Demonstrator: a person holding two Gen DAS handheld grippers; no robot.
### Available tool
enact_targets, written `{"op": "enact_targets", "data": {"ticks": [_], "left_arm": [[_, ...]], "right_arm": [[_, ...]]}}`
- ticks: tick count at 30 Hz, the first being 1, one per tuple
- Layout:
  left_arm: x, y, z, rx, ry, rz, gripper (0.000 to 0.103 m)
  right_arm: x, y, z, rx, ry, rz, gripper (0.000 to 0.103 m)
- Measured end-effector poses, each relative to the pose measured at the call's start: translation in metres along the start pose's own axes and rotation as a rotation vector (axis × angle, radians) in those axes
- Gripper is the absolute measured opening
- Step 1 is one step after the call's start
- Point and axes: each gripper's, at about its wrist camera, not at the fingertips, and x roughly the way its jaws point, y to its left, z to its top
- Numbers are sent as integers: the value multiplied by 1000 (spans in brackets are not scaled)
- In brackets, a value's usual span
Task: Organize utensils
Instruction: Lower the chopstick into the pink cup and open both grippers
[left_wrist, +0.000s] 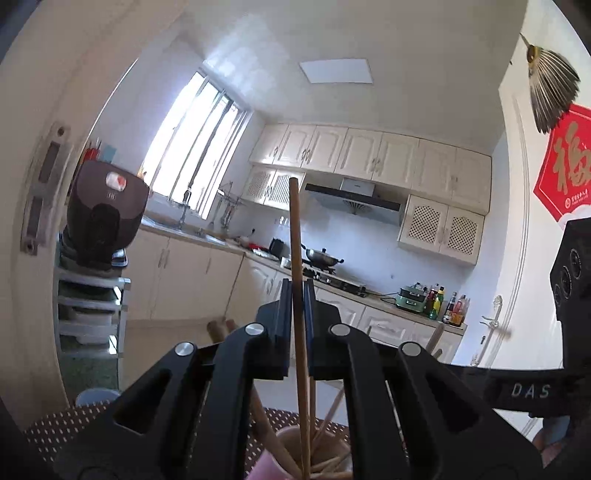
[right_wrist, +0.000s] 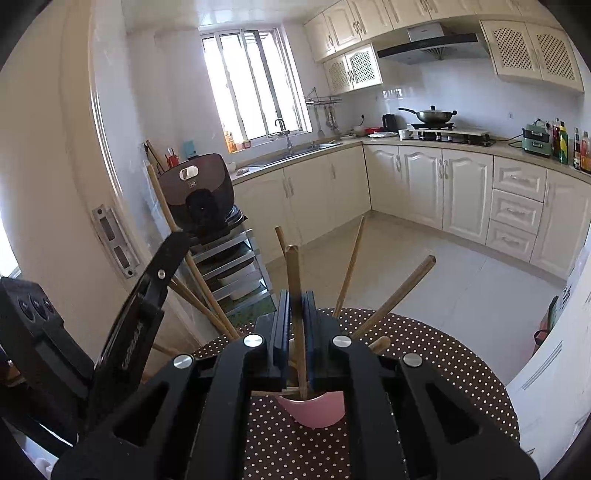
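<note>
Above pink cup (right_wrist: 312, 410): left gripper (left_wrist: 297, 295) and right gripper (right_wrist: 297, 306) each clamped on an upright chopstick (left_wrist: 295, 229), long axis vertical, lower ends inside cup.

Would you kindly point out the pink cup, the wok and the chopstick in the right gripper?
pink cup (right_wrist: 312, 410), right wrist view, front wall.
wok (right_wrist: 434, 116), right wrist view, bowl.
chopstick (right_wrist: 295, 280), right wrist view, shaft above the pads.

Two grippers, each clamping one chopstick (right_wrist: 297, 295); one pink cup (right_wrist: 312, 410) at lower centre; about six more chopsticks (right_wrist: 349, 264) fanning out.
</note>
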Motion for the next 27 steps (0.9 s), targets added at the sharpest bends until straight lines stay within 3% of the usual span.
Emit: {"op": "enact_targets", "data": {"ticks": [9,10,11,12,13,23,27], "left_arm": [[-2,-2,-4,22,71,-6,8],[-2,-2,-4,31,87,-8,16],[0,-2,-4,33,103,-9,40],[1,-2,-3,28,129,-6,57],[0,-1,-2,22,133,-12,61],[-1,-6,30,64,212,-13,66],[-3,-12,45,86,249,-13,67]], "right_arm": [[0,-2,3,15,17,-11,6],[0,-2,3,15,20,-14,6],[1,-1,4,17,24,-17,6],[1,-1,4,20,26,-17,6],[2,-1,5,25,30,-19,6],[0,8,13,65,78,-40,10],[-11,15,17,60,69,-61,18]]}}
